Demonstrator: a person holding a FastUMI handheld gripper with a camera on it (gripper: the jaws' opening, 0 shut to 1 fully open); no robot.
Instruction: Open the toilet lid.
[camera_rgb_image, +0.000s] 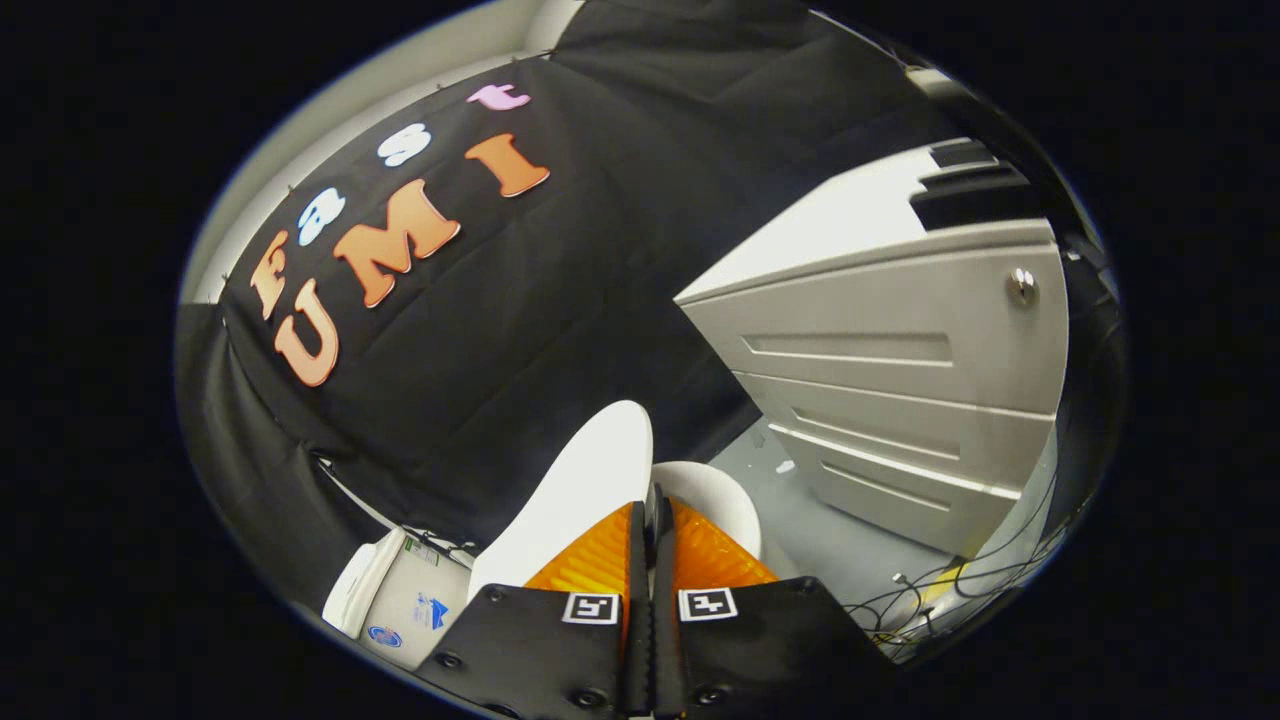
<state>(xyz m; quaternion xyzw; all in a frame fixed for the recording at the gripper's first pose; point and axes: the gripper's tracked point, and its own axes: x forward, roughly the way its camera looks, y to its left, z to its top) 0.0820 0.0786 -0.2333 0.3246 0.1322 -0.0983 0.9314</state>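
Fingers: gripper (652, 505) at bottom centre of frame; the two fingers (600, 560) are pressed together w/ no gap visible betw. them, tips closed. Can't tell if a thin edge is pinched betw. the tips; nothing clearly seen held.
Toilet lid: white toilet lid (580, 490) lower centre, just ahead of & left of the fingertips; raised, tilted up, its rounded top edge standing above the fingertips against the black cloth.
Seat/bowl: white rounded toilet seat (715, 500) lower centre, just right of the fingertips, partly hidden behind the right finger. Lid stands apart from it, i.e. already up.
Tank: white toilet tank (400, 600) lower left of frame, left of the lid base, w/ small stickers on its face; top cover seen at an angle.
Booth wall: black cloth (560, 300) across upper left & centre, behind the lid, hanging in folds.
Cabinet: pale grey drawer cabinet (900, 390) right of frame, several drawer fronts w/ recessed handles, round metal lock (1021, 286) near its upper right corner; well apart from the toilet.
Floor: grey floor (830, 540) lower right, betw. toilet & cabinet, a few small bits of debris on it.
Cables: tangle of dark cables (950, 590) lower right, on the floor by the cabinet's base.
Room wall: pale wall (400, 70) strip upper left, above the cloth.
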